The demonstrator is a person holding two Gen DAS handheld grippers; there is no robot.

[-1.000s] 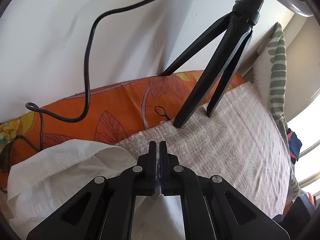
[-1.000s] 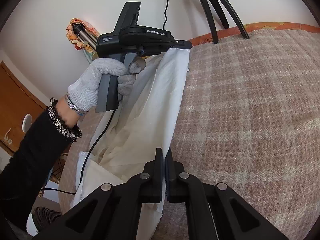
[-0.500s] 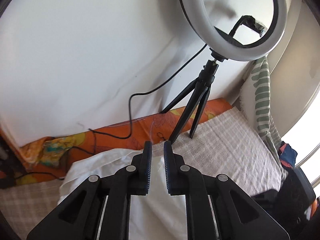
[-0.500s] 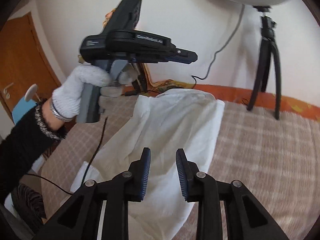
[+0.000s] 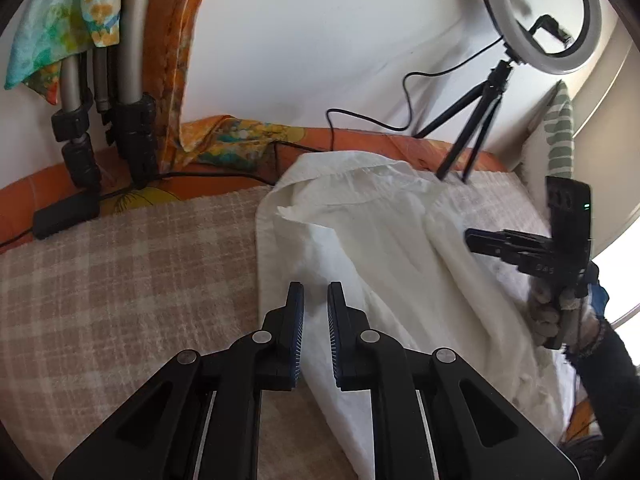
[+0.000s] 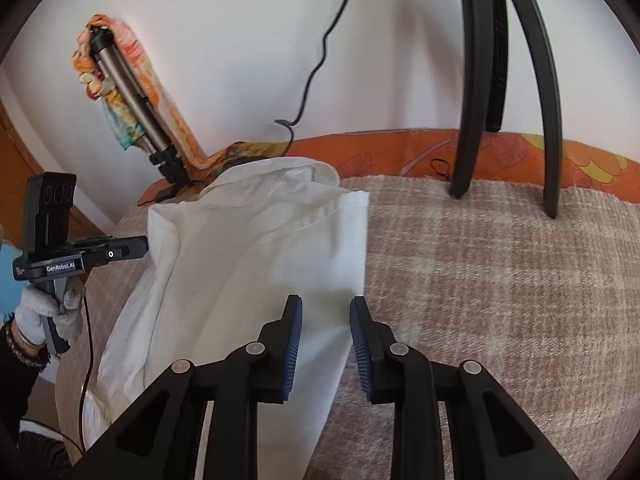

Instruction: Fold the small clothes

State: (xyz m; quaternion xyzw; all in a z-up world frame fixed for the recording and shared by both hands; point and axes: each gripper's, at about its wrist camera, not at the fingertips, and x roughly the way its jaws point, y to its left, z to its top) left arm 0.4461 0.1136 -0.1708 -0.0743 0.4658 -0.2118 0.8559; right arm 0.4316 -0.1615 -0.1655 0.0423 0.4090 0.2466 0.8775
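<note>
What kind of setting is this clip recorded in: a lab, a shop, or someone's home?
Most likely a home bedroom. A white garment lies on a checked blanket over an orange floral sheet, set against a plain wall. A ring light on a small tripod stands on the blanket.

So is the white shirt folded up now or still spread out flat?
Partly folded. The white shirt lies doubled lengthwise on the checked blanket, with a straight folded edge on one side. Both grippers, left and right, are open above it.

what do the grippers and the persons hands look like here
Both grippers, left gripper and right gripper, are black plastic with blue ribbed pads and silver rivets. The left's body reads "GenRobot.AI". The hands wear grey knit gloves, dark sleeves and beaded bracelets.
</note>
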